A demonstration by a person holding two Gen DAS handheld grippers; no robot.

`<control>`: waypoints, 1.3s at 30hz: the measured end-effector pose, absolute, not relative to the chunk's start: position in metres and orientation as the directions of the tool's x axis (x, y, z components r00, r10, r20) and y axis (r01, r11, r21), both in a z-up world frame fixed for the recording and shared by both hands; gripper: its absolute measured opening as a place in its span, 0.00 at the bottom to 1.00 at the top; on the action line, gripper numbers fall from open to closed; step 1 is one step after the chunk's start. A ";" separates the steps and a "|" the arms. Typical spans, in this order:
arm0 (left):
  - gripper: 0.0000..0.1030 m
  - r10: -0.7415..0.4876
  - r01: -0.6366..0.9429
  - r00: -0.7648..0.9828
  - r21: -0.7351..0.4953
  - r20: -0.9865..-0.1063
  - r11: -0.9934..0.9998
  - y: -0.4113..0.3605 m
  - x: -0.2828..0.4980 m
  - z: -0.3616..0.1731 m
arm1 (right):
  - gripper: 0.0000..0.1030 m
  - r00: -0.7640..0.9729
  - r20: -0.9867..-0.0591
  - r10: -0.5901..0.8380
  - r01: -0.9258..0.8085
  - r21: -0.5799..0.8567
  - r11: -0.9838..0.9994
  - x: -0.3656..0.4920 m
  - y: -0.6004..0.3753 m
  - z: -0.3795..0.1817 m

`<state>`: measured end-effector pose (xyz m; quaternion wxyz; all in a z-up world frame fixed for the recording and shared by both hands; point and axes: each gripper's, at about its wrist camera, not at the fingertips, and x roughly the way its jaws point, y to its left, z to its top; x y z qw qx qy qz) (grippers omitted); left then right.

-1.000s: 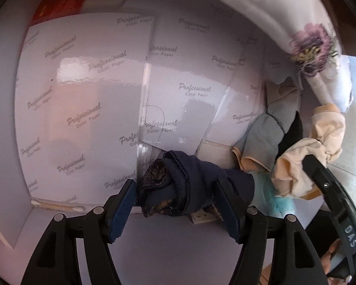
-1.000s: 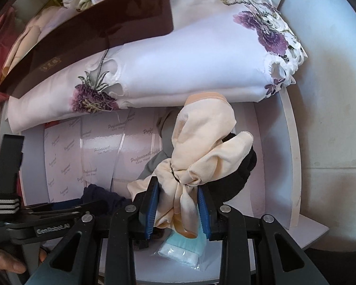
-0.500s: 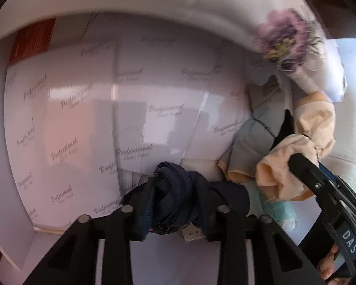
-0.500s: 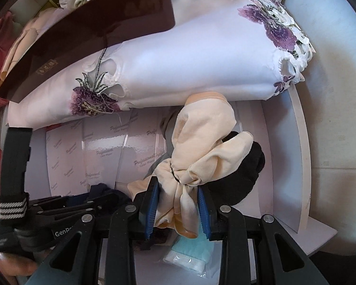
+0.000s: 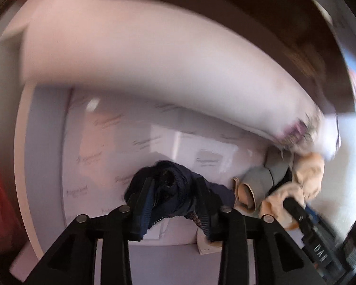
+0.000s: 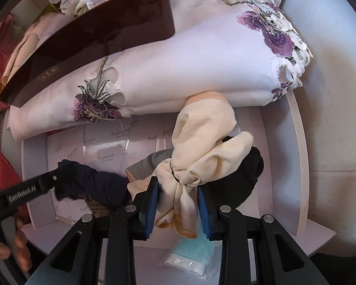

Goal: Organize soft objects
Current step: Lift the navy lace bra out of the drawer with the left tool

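My left gripper [image 5: 174, 190] is shut on a dark navy cloth [image 5: 170, 185] and holds it just above the white drawer's paper lining [image 5: 102, 142]. The left gripper [image 6: 57, 178] and the navy cloth [image 6: 92, 182] also show in the right wrist view. My right gripper [image 6: 178, 194] is shut on a knotted peach stocking bundle [image 6: 201, 137], which also shows in the left wrist view [image 5: 306, 178]. A black cloth [image 6: 244, 175] and a grey cloth [image 6: 152, 163] lie beside the bundle. The left wrist view is blurred.
A folded white cloth with purple flowers [image 6: 201, 59] lies across the back of the drawer. A dark brown box [image 6: 95, 33] with soft items rests on it. A bagged teal item [image 6: 192, 254] lies at the front. Red fabric [image 6: 0, 47] sits to the left.
My left gripper has lifted and pulled back with the navy cloth, tilting its view upward. My right gripper has stayed almost still, shut on the peach bundle.
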<state>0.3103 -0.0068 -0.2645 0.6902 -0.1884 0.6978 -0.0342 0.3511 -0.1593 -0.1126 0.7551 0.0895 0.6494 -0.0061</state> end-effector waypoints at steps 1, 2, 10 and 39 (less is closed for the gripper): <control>0.34 -0.320 -0.258 0.025 -0.315 -0.947 0.913 0.000 0.309 -0.265 | 0.30 0.157 -0.982 0.107 0.127 0.128 0.984 0.350 -0.160 -0.112; 0.34 -0.317 -0.272 0.030 -0.313 -0.948 0.910 0.004 0.308 -0.267 | 0.30 0.158 -0.981 0.108 0.129 0.129 0.983 0.349 -0.160 -0.112; 0.40 -0.401 -0.379 0.007 -0.374 -0.916 0.846 0.012 0.283 -0.266 | 0.30 0.164 -0.980 0.111 0.116 0.131 0.985 0.349 -0.160 -0.107; 0.57 -0.079 0.459 -0.146 -0.139 -0.986 0.877 -0.079 0.290 -0.235 | 0.31 0.165 -0.974 0.155 0.180 0.184 0.966 0.358 -0.166 -0.115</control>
